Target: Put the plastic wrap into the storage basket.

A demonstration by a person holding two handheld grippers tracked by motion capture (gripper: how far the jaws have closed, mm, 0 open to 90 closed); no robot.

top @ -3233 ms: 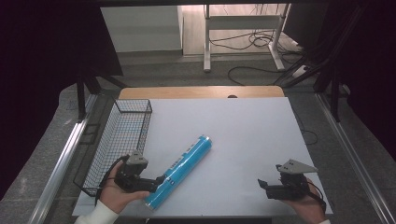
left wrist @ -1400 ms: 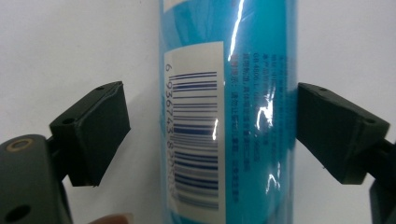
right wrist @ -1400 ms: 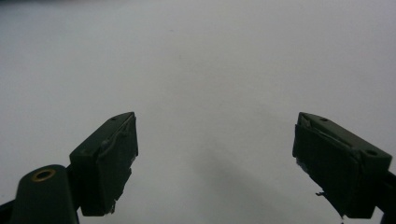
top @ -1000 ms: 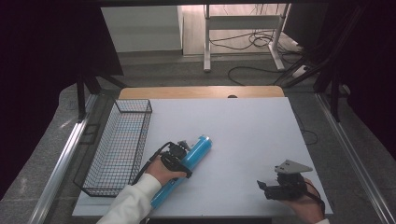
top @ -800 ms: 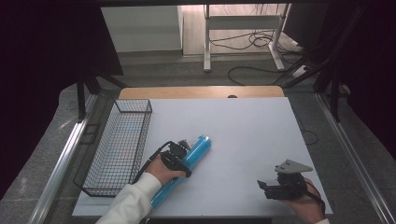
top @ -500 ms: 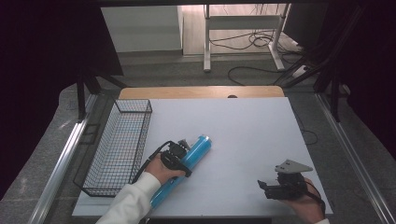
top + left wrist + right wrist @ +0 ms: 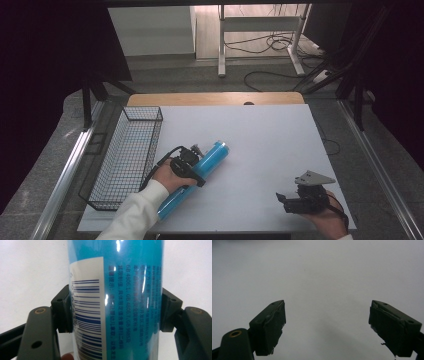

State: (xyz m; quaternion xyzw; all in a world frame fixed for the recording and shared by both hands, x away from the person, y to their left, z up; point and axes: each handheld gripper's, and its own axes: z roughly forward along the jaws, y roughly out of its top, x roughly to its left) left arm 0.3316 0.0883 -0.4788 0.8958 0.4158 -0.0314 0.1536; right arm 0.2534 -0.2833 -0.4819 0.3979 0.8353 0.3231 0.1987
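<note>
The left claw (image 7: 192, 166) is at the grabbing step. It sits over the middle of a long blue tube (image 7: 196, 176) that lies flat on the white table (image 7: 260, 140). In the left gripper view its two jaws stand one on each side of the tube (image 7: 117, 290), and the pads (image 7: 63, 310) touch the shiny blue wrap, so the claw looks closed on it. The tube has a white patch with a bar code and small writing on it.

The tube lies slanted, just beside the black wire basket (image 7: 127, 155) on the left side of the table, with one end near the person's sleeve (image 7: 132, 215) and the other end pointing away.

I think the next move is to lift the tube and put it in the basket. The tube is long and smooth, so it could tip or slip; the hold must stay tight and near the middle.

The right claw (image 7: 290, 201) rests well apart, near the table's front right corner. Its jaws are wide open (image 7: 327, 325) and hold nothing
</note>
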